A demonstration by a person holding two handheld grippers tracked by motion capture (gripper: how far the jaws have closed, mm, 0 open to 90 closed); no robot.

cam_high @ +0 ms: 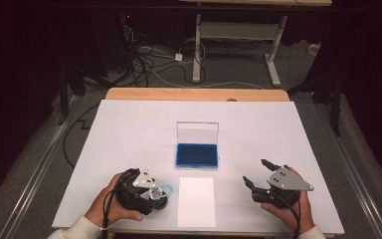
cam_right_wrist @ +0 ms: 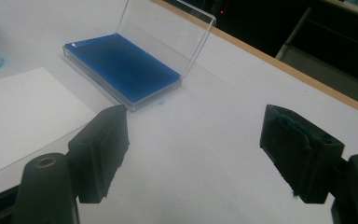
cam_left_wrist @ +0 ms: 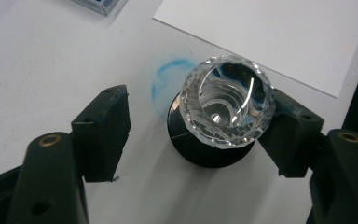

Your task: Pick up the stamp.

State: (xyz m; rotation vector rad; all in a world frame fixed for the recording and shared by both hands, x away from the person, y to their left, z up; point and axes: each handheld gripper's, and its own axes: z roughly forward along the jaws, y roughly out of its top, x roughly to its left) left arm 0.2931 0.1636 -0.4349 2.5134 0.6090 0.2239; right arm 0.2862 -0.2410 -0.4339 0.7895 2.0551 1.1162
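At lower left, the left claw [cam_high: 155, 195] stands apart around a crystal-topped stamp [cam_left_wrist: 226, 109] beside a blue smudge [cam_left_wrist: 168, 79]. The right claw [cam_high: 256, 176] gapes empty at lower right. Between them lies white paper [cam_high: 196, 201], below the open blue ink pad [cam_high: 197, 155] at the counter's [cam_high: 129, 124] centre.

Dim room, brightly lit white table top [cam_high: 129, 129], soft grainy pictures.
Surroundings fall into near black. White glints streak the faceted clear knob [cam_left_wrist: 227, 100], and the near black jaws look blurred in both gripper views. Shadows beneath them are faint.
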